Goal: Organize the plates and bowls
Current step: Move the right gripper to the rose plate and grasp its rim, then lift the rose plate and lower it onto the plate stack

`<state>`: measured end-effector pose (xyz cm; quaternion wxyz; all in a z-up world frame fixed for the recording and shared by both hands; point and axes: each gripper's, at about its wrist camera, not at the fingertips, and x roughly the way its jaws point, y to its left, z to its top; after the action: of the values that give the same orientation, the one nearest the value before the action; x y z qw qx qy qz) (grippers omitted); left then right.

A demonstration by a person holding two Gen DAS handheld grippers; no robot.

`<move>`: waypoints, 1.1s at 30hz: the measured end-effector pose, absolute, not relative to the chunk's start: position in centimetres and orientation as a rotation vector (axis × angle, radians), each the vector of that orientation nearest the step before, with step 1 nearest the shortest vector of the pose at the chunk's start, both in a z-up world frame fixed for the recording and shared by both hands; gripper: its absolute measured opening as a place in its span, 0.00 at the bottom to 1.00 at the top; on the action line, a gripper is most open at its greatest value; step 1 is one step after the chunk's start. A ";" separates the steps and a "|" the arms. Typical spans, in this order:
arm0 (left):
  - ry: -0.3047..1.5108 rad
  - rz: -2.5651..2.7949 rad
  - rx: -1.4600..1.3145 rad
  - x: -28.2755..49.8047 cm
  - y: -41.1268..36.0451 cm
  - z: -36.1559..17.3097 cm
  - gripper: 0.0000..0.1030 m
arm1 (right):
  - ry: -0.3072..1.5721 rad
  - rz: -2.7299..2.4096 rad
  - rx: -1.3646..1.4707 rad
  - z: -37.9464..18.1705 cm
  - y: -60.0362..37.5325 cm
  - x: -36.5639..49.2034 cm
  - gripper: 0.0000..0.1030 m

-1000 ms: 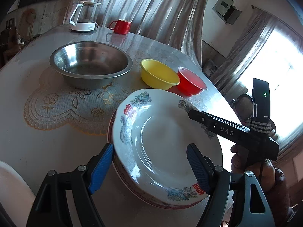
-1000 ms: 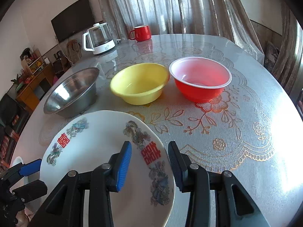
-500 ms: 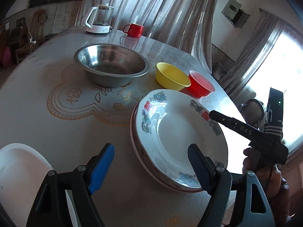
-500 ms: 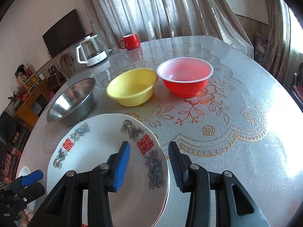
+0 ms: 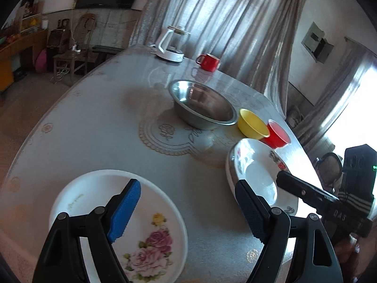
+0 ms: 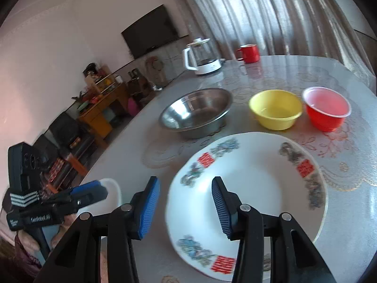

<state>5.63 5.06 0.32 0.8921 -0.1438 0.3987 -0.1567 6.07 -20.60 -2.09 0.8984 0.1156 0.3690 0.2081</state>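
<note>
Table (image 5: pixel 99 127) fills most of the left wrist view, under a lace-patterned cover. The left gripper (image 5: pixel 186 210) sits at the bottom centre, its jaws spread wide and having just been opening, with nothing between them; its left finger overlaps the rose plate (image 5: pixel 150 231) at lower left. At right centre lies the patterned plate (image 5: pixel 256 169), stacked on another whose rim shows beneath. Above it, running toward the upper left, stand the red bowl (image 5: pixel 278 136), the yellow bowl (image 5: pixel 252 123) and the steel bowl (image 5: pixel 202 105). A kettle (image 5: pixel 170 44) and a red mug (image 5: pixel 209 62) stand at the top centre. The right gripper (image 5: pixel 306 193) enters from the right edge.

In the right wrist view, the right gripper (image 6: pixel 186 207) is at the bottom centre, jaws partly apart and having just been opening, gripping nothing; its right finger overlaps the patterned plate (image 6: pixel 259 184). Steel bowl (image 6: pixel 198 112), yellow bowl (image 6: pixel 275 108) and red bowl (image 6: pixel 327 109) line the middle. The left gripper (image 6: pixel 77 195) shows at lower left.
</note>
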 end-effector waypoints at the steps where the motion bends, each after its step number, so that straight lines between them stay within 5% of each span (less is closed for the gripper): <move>1: 0.829 -0.300 -0.313 5.6 6.1 0.2 0.80 | 0.776 0.469 0.232 -2.2 -19.5 5.9 0.45; 11: 0.798 -0.100 -0.385 3.3 13.8 -1.2 0.78 | 0.921 0.748 0.213 -5.9 -10.5 5.4 0.45; 15: 0.856 -0.045 -0.393 2.8 15.7 -3.1 0.62 | 0.973 0.777 0.214 -7.8 -8.0 5.9 0.45; 23: 0.901 -0.078 -0.352 1.8 15.2 -5.9 0.51 | 0.994 0.756 0.175 -9.6 -6.1 6.3 0.45; 26: 0.877 -0.096 -0.307 1.7 14.4 -6.2 0.46 | 1.009 0.748 0.187 -10.3 -6.1 6.7 0.36; 33: 0.840 -0.121 -0.243 1.4 13.0 -6.4 0.49 | 1.021 0.772 0.259 -10.7 -6.7 7.8 0.36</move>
<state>1.44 12.97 -6.44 0.9041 -0.1174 0.4067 -0.0587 7.76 -6.68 -10.67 0.7942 0.1204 0.4751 0.3593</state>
